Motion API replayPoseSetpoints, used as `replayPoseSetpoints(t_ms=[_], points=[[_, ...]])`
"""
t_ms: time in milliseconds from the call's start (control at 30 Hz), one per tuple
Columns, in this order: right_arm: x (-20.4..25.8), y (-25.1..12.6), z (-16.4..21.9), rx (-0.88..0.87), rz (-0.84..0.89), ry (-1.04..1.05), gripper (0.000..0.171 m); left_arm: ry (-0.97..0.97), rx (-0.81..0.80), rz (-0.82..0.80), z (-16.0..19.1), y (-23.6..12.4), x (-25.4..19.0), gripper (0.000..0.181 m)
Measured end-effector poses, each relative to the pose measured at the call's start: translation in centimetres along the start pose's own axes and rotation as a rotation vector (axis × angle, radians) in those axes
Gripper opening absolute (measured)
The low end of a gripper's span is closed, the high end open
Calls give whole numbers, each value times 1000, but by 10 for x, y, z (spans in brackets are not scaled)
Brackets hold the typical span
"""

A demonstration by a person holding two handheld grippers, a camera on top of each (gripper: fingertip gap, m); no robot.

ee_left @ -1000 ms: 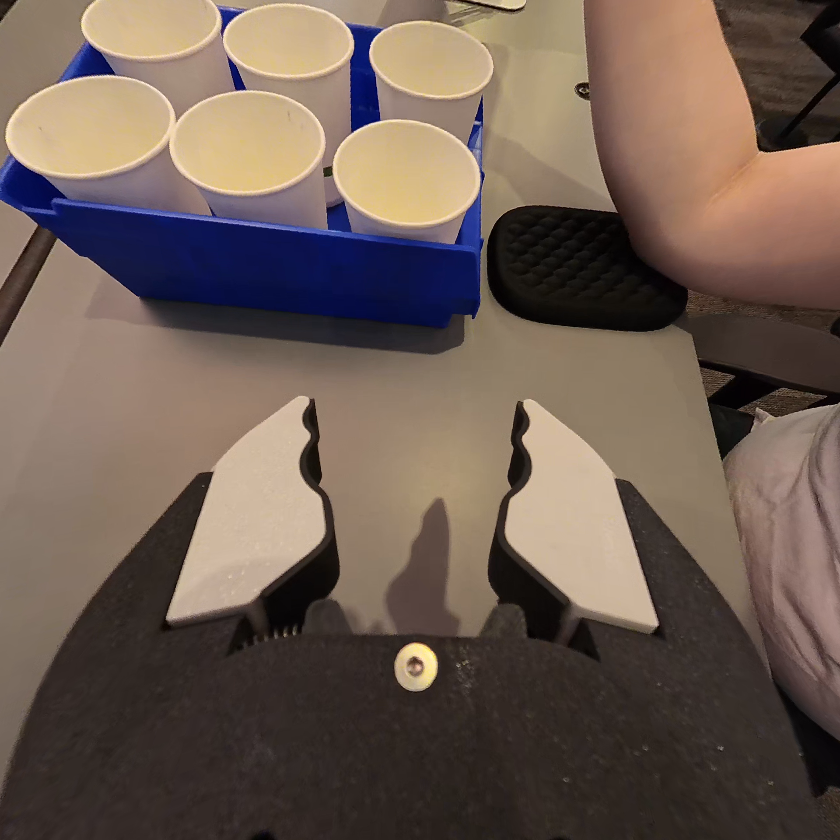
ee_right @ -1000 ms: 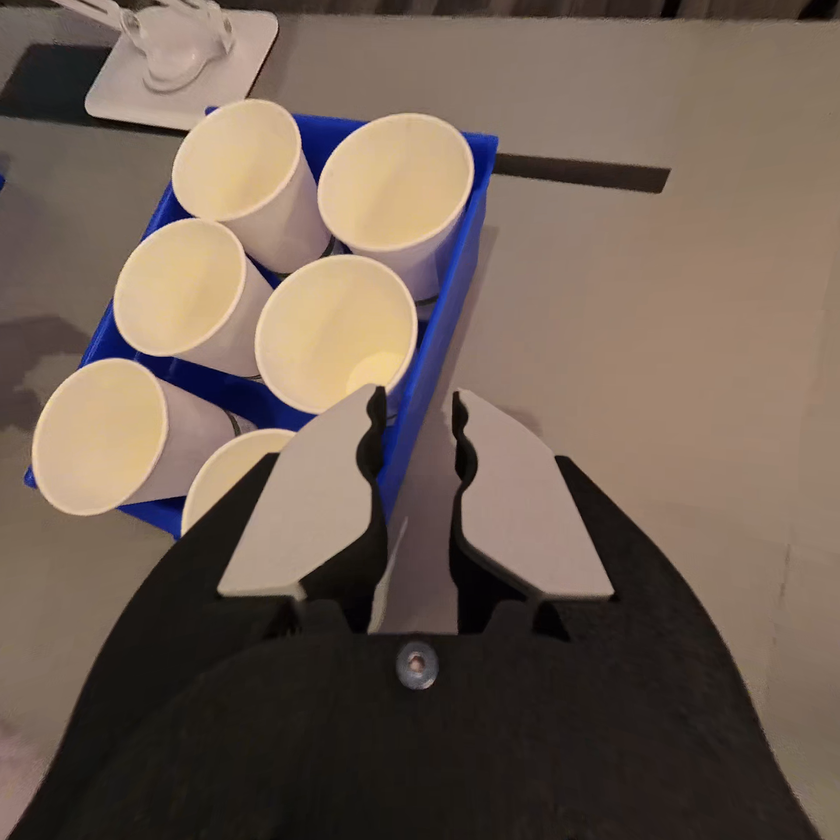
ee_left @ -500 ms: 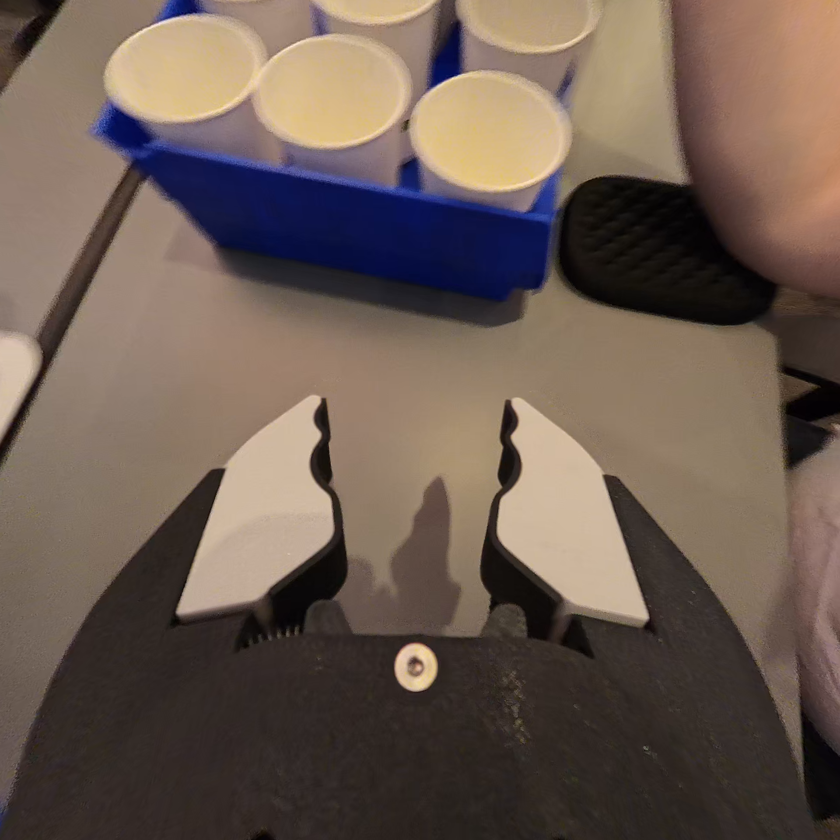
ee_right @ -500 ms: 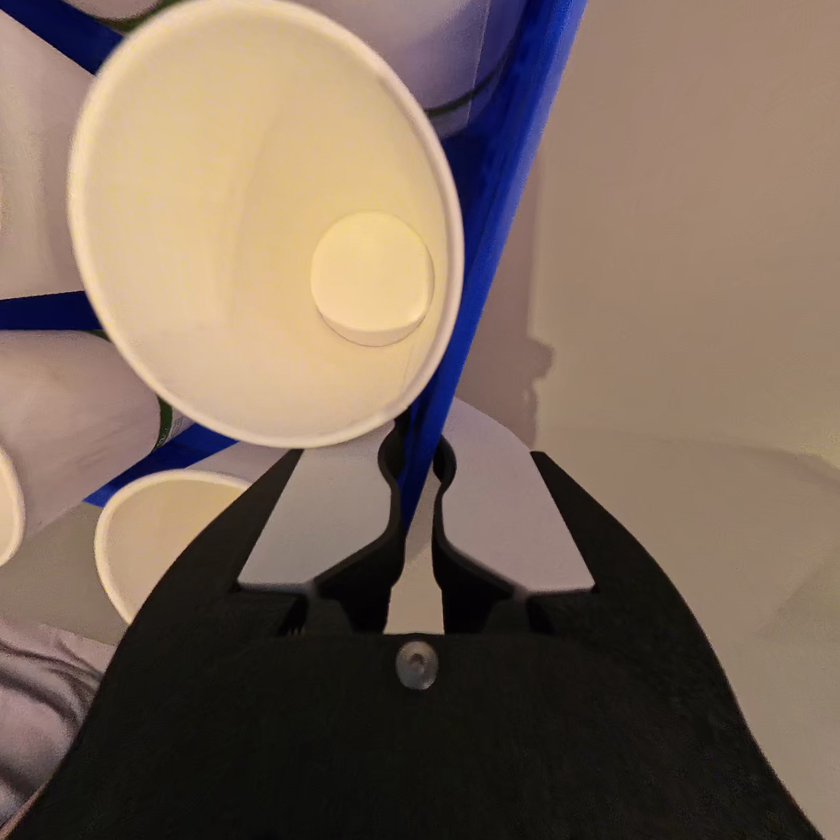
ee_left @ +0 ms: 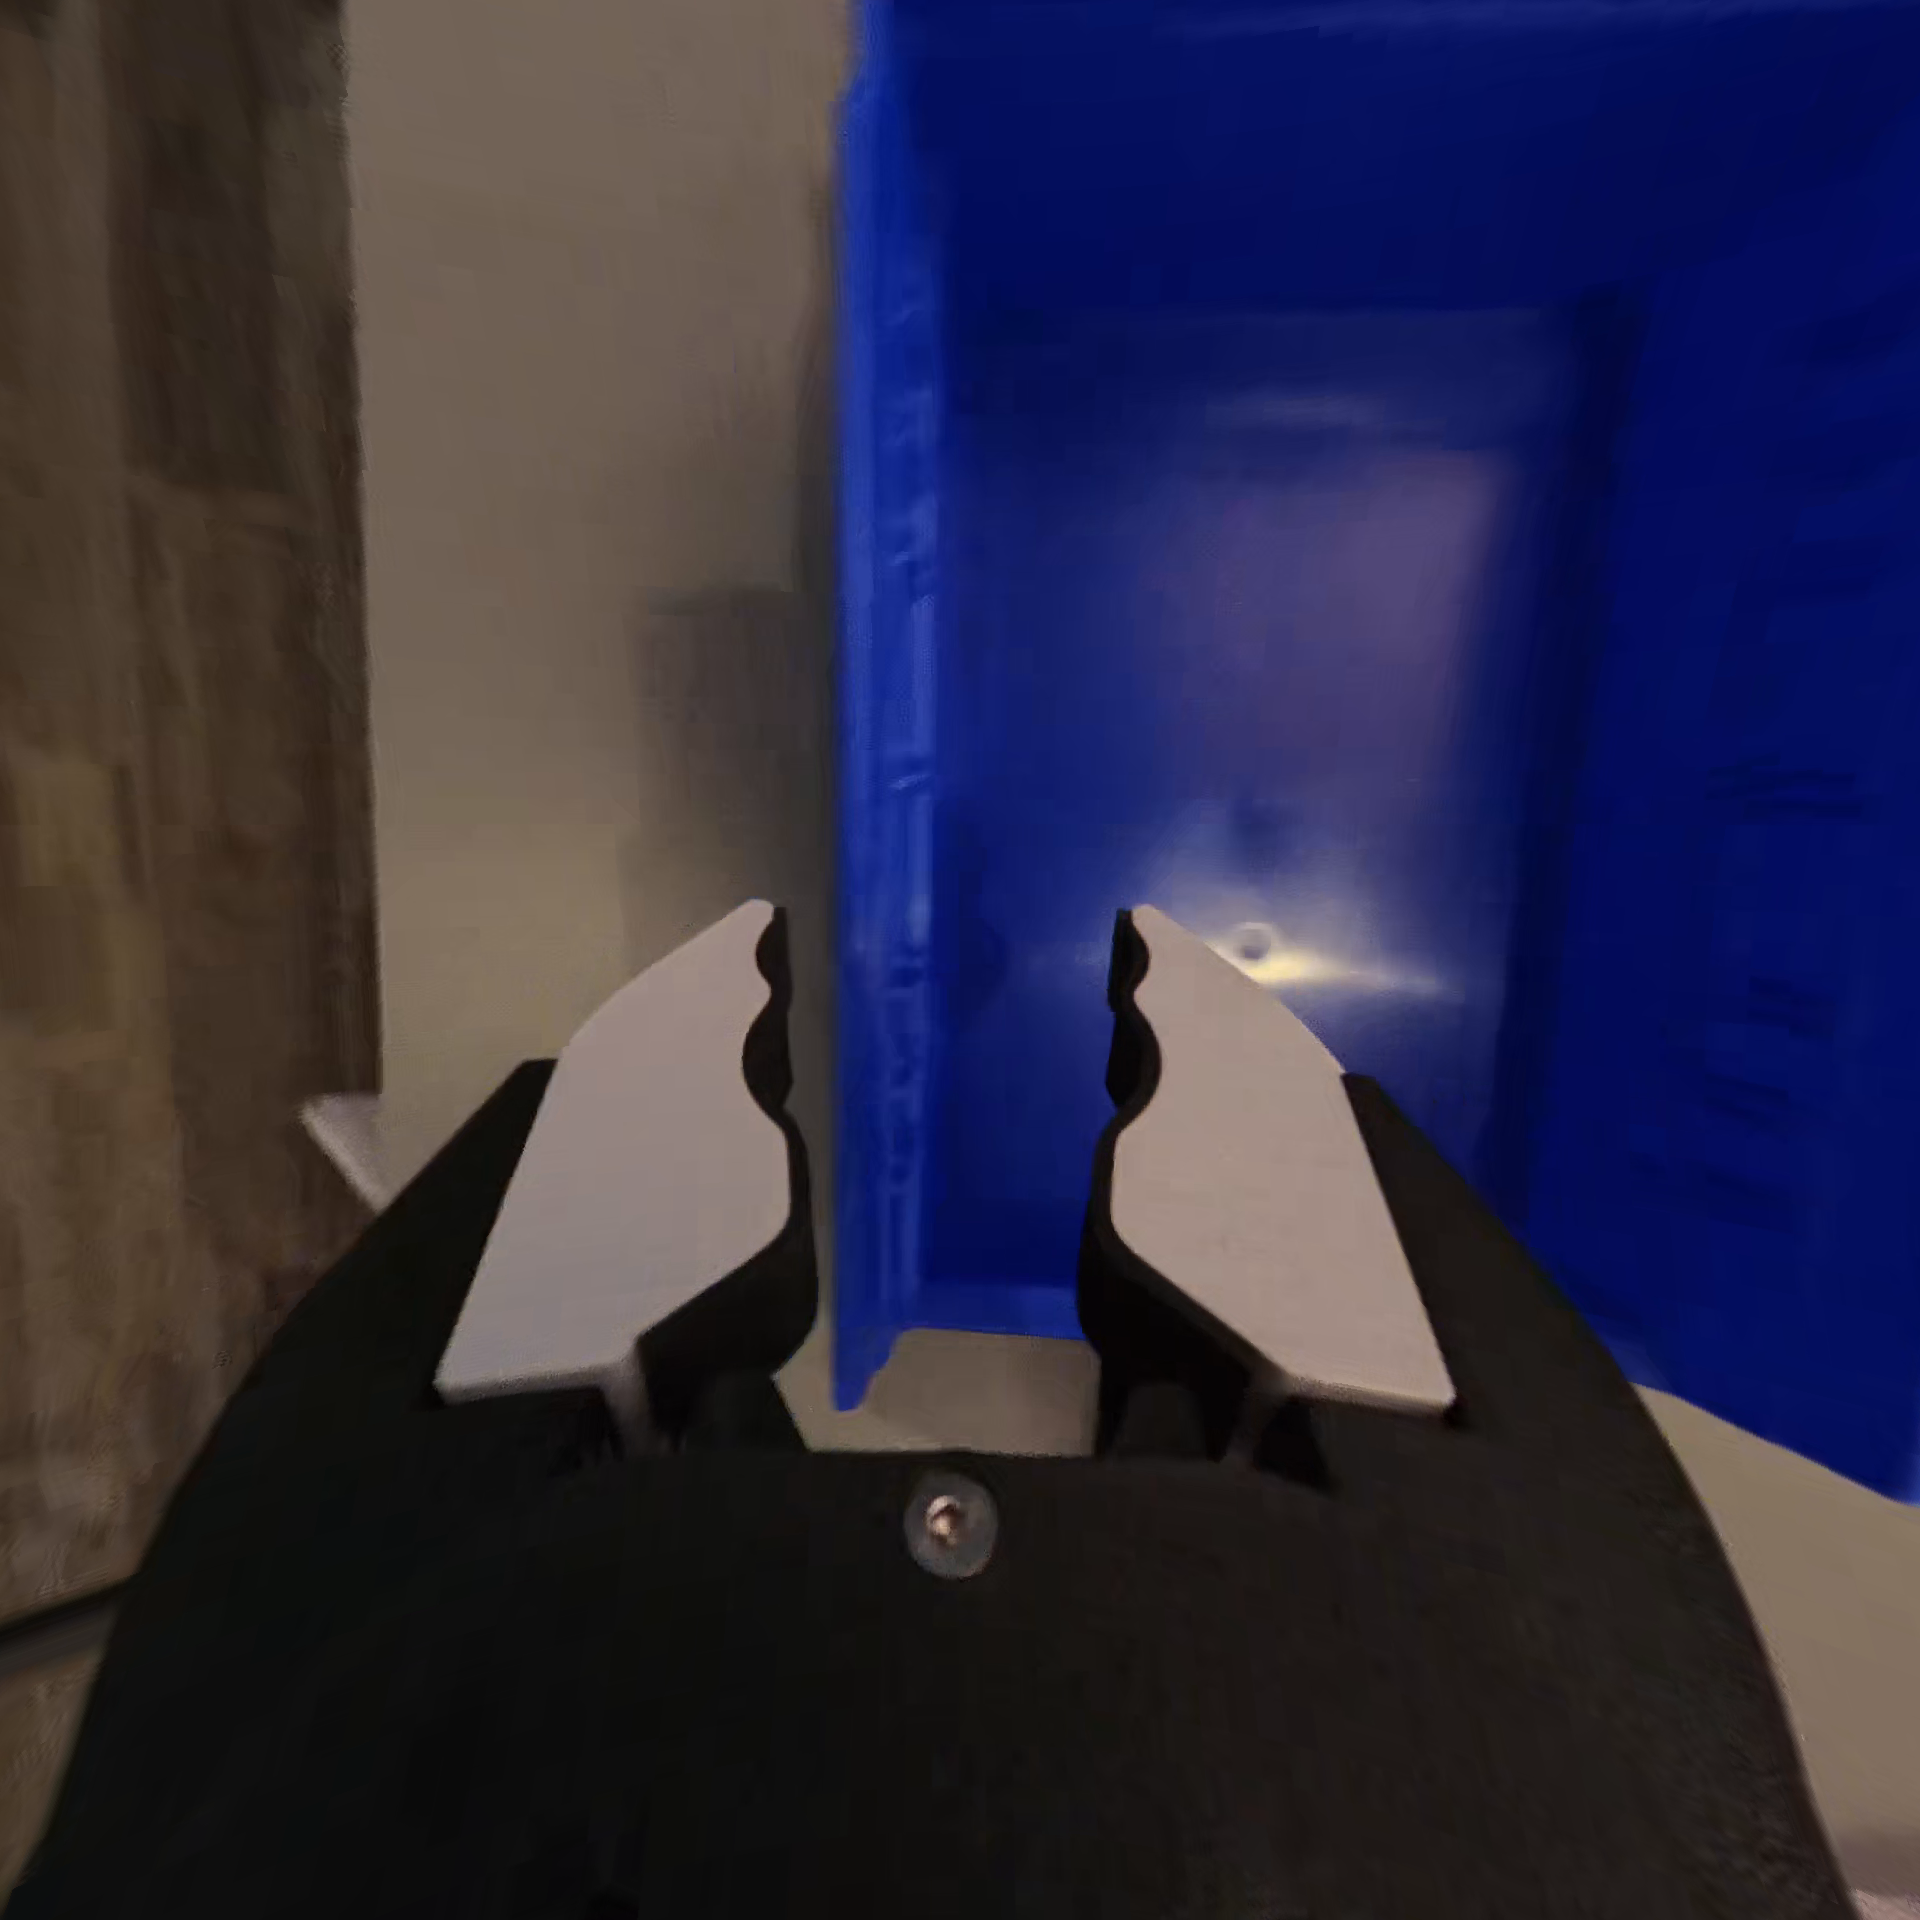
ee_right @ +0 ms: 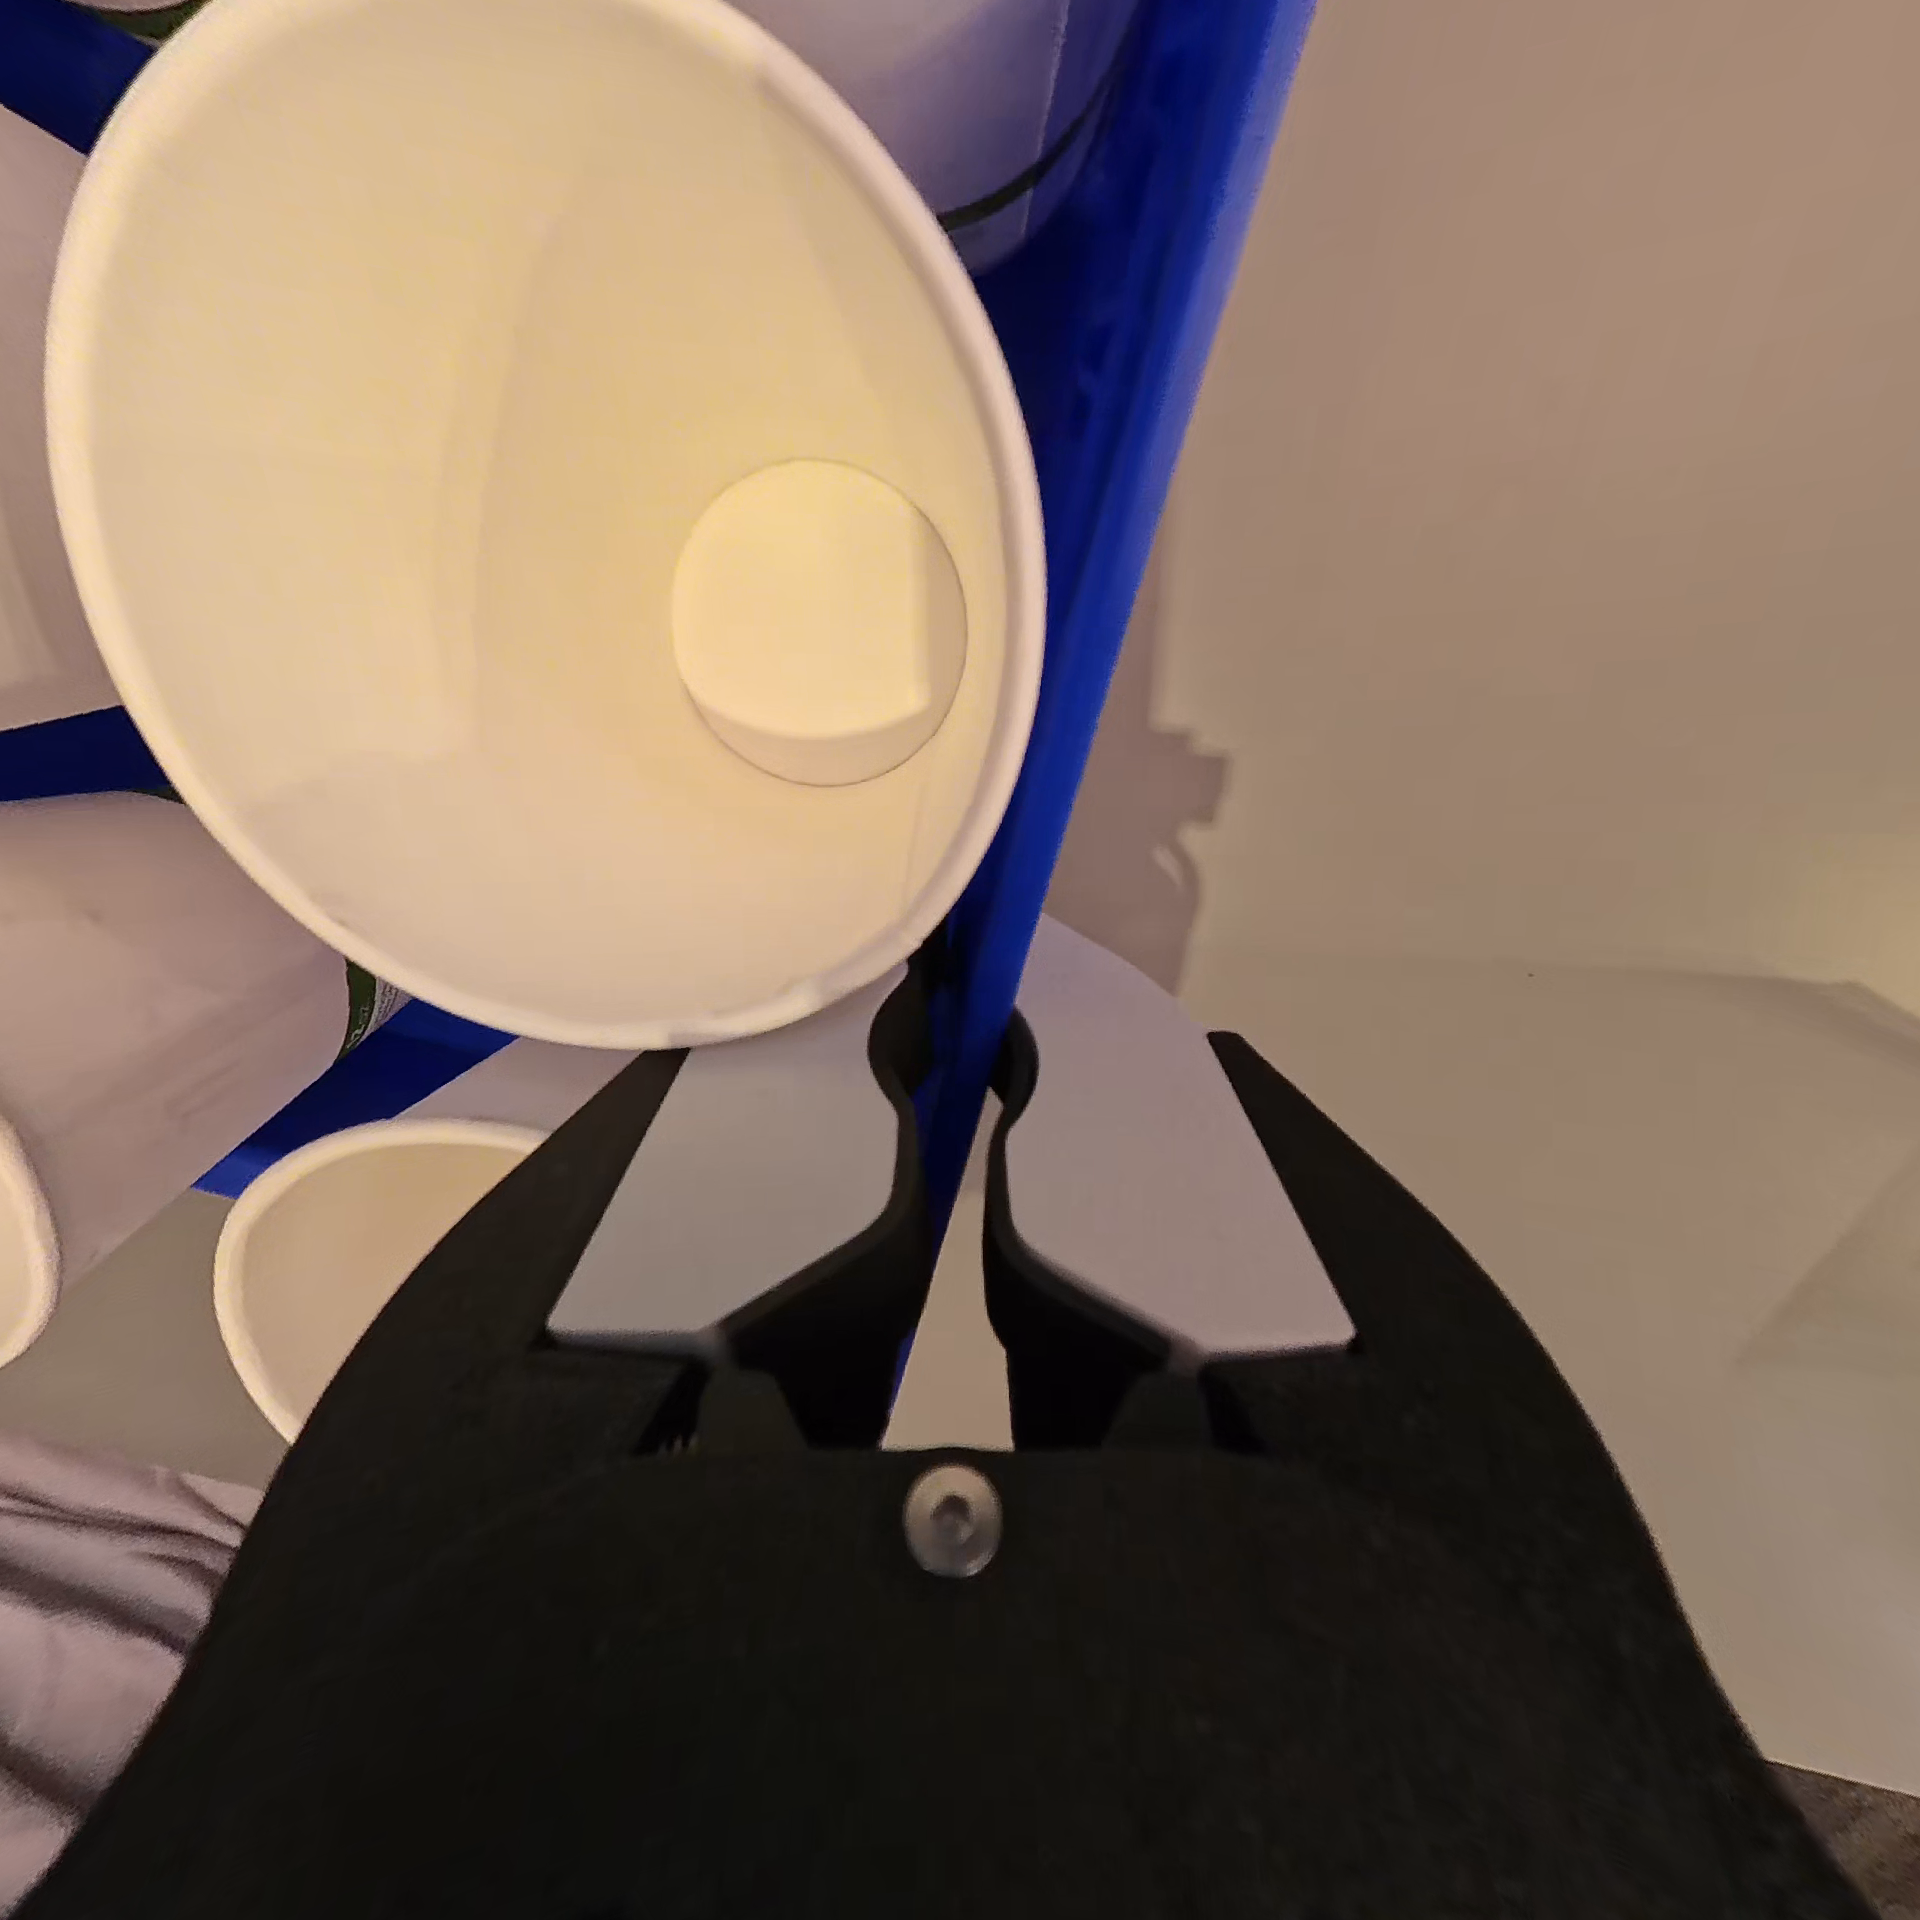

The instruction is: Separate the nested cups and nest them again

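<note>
In the right wrist view, several white paper cups stand in a blue bin (ee_right: 1101, 499). The nearest cup (ee_right: 499, 499) fills the upper left, and another cup (ee_right: 343, 1257) shows at the lower left. My right gripper (ee_right: 961, 1039) is shut on the bin's thin right wall, one pad on each side of it. In the left wrist view, an empty blue bin (ee_left: 1351, 623) fills the right half. My left gripper (ee_left: 945, 935) is open and straddles that bin's left wall (ee_left: 878, 935), with gaps between pads and wall.
The grey table (ee_right: 1558, 520) lies to the right of the cup bin. A brown carpeted floor (ee_left: 156, 623) shows left of the table edge in the left wrist view. Light fabric (ee_right: 94, 1621) shows at the lower left of the right wrist view.
My right gripper moved in to the cup bin's wall and closed on it. My left gripper swung away from the cup bin to an empty blue bin, and its jaws narrowed.
</note>
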State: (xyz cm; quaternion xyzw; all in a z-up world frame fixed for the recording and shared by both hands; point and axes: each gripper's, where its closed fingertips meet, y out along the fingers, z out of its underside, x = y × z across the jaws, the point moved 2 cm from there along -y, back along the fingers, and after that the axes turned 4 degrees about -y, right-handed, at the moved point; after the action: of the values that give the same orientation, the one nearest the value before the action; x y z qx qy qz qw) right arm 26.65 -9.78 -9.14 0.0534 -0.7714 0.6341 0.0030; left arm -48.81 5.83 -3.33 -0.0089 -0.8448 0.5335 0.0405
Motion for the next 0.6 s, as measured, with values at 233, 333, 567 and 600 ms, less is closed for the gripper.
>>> replayPoseSetpoints(t_ms=[233,333,567,600], points=[[1,0,0,-8,-2,-8,5,16,284,48,39,47,3,32],[3,0,0,2,1,-14,5,21,290,114,37,47,-9,7],[33,4,-16,8,-44,-50,5,201,332,114,27,48,-74,10],[39,6,-20,10,-44,-62,5,211,333,117,26,48,-87,10]])
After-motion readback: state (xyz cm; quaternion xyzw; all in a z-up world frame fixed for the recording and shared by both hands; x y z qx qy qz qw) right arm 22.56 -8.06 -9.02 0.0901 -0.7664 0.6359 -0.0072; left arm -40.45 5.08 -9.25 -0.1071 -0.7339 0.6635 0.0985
